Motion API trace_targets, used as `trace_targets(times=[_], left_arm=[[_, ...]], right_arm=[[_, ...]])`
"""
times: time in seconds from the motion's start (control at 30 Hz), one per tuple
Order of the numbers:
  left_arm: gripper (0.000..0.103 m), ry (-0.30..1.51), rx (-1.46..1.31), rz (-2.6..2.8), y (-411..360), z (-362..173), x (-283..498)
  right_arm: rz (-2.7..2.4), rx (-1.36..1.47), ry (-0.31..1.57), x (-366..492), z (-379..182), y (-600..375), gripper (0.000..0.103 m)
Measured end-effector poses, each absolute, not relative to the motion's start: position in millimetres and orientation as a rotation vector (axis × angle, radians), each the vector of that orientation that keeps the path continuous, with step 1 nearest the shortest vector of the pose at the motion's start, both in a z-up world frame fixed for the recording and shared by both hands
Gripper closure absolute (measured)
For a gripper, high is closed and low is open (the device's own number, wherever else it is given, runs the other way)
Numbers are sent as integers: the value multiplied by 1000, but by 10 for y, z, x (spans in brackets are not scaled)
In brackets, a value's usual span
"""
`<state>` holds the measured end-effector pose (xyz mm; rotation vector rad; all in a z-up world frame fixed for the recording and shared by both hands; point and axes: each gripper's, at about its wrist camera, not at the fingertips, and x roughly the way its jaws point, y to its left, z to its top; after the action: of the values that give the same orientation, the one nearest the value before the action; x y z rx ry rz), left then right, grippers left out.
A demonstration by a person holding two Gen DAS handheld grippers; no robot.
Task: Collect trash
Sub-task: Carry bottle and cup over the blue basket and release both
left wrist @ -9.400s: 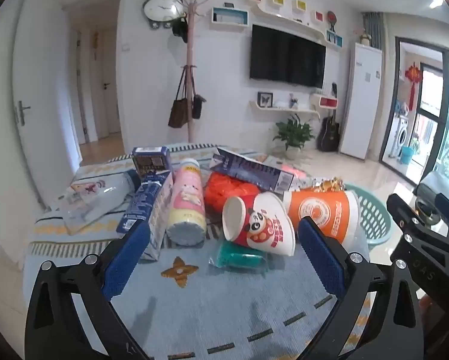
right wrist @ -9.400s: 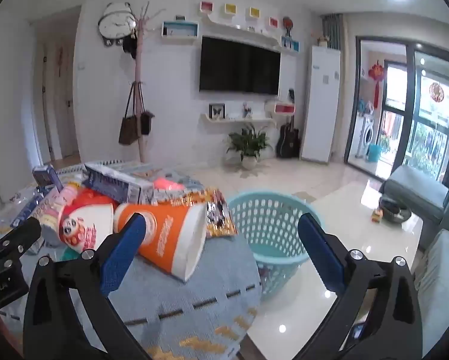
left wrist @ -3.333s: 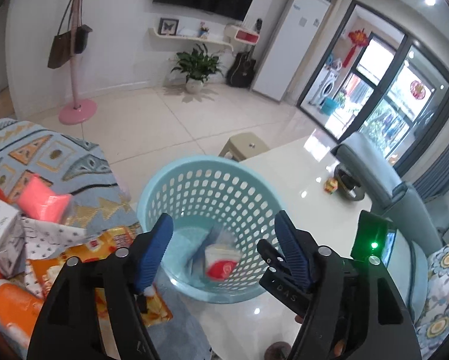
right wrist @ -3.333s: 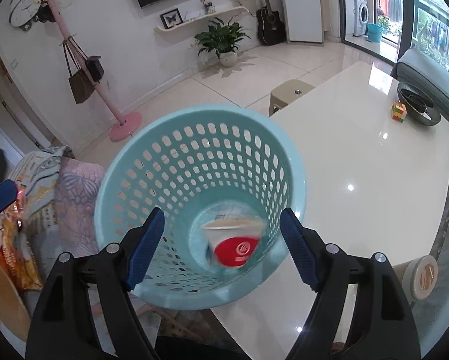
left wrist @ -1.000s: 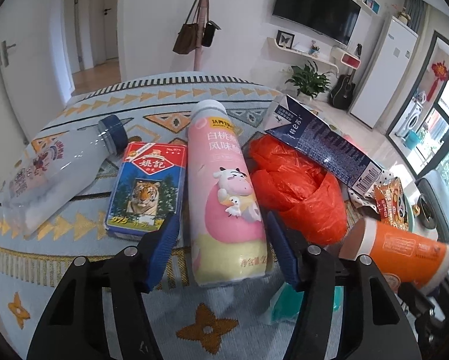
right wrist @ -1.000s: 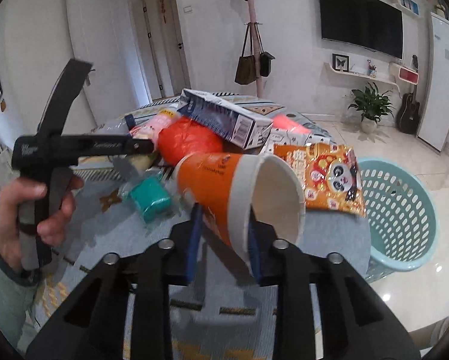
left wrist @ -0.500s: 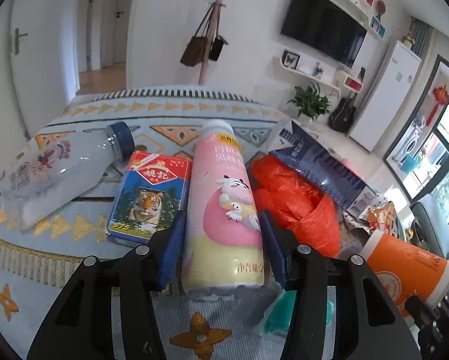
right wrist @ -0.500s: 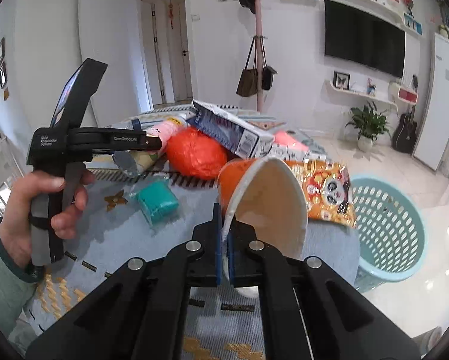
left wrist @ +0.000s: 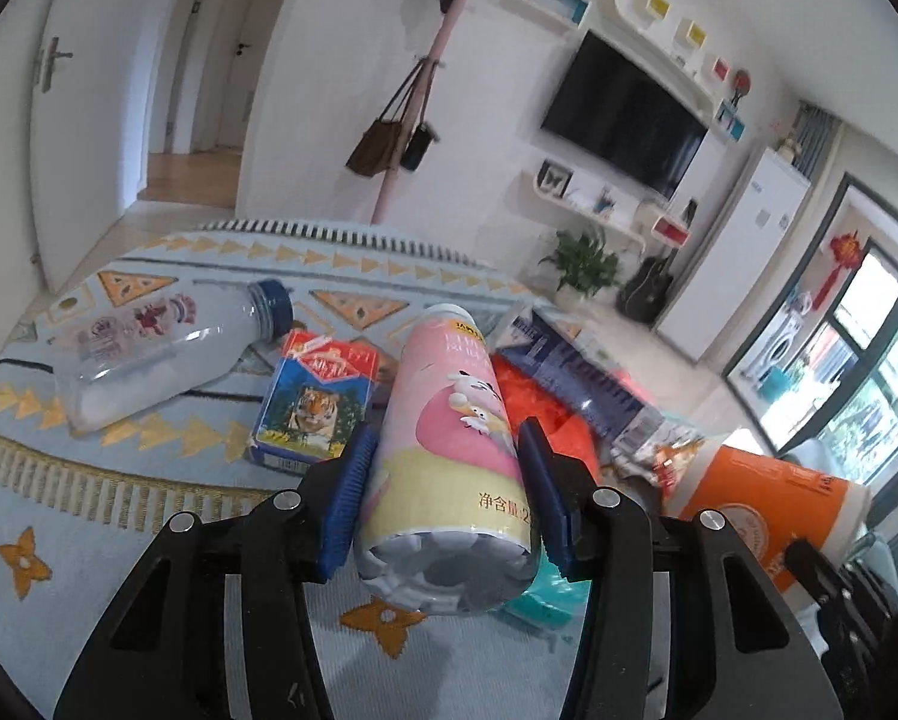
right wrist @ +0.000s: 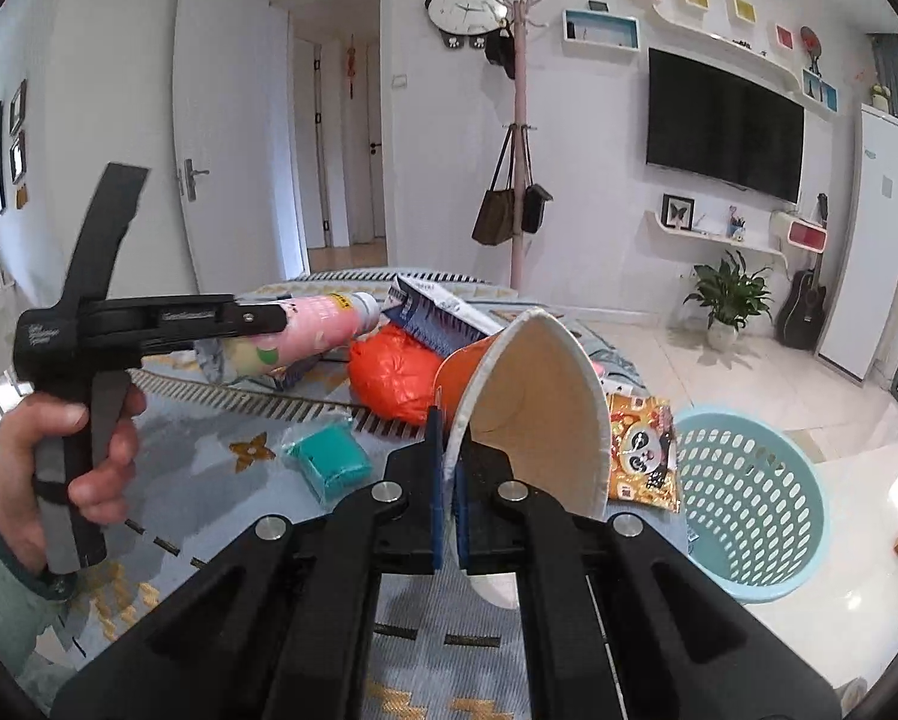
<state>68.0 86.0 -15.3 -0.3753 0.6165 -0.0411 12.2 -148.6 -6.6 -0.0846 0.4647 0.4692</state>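
My left gripper (left wrist: pixel 446 468) is shut on a pink drink bottle (left wrist: pixel 449 420), its blue pads pressing both sides, and the bottle is lifted off the patterned tablecloth (left wrist: pixel 149 540). From the right wrist view the same bottle (right wrist: pixel 305 330) sticks out of the left gripper, held by a hand (right wrist: pixel 59 456). My right gripper (right wrist: pixel 447 450) is shut on the rim of an orange paper cup (right wrist: pixel 532 396), pinching its wall so the white mouth is squashed. The teal laundry-style basket (right wrist: pixel 754 492) stands low at the right of the table.
Left on the cloth are a clear plastic bottle (left wrist: pixel 155 348), a blue tiger carton (left wrist: pixel 317 402), an orange plastic bag (right wrist: pixel 395 378), a dark blue box (right wrist: pixel 437 312), a teal packet (right wrist: pixel 329 462) and a panda snack bag (right wrist: pixel 643 450). A coat stand (right wrist: pixel 517 180) rises behind the table.
The left gripper has closed on the pink bottle and raised it off the cloth. The right gripper has clamped the orange cup's rim flat and lifted it.
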Motion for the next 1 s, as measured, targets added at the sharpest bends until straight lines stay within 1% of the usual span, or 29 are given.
trace_targets(times=[0.23,0.43,0.57,0.7,0.83,1.0], left_arm=[[55,490,-342,-116,644,265,566],[55,440,-287,-255,-7,579,745],[55,432,-255,-333,-505,637,919],[55,469,-241,-426,-1001,609,1131],[55,536,-201,-493,-1528,468,1388],[55,687,-187,-544,-2049,78,1772]], right_arm=[[401,-63,405,142,125,-1719,101],[277,-34,372,291,277,-2225,101],[176,6,379,477,290,-2667,101],[104,63,412,670,201,-3048,101],[54,132,469,869,5,-3371,101],[6,211,585,1168,-394,-3664,101]])
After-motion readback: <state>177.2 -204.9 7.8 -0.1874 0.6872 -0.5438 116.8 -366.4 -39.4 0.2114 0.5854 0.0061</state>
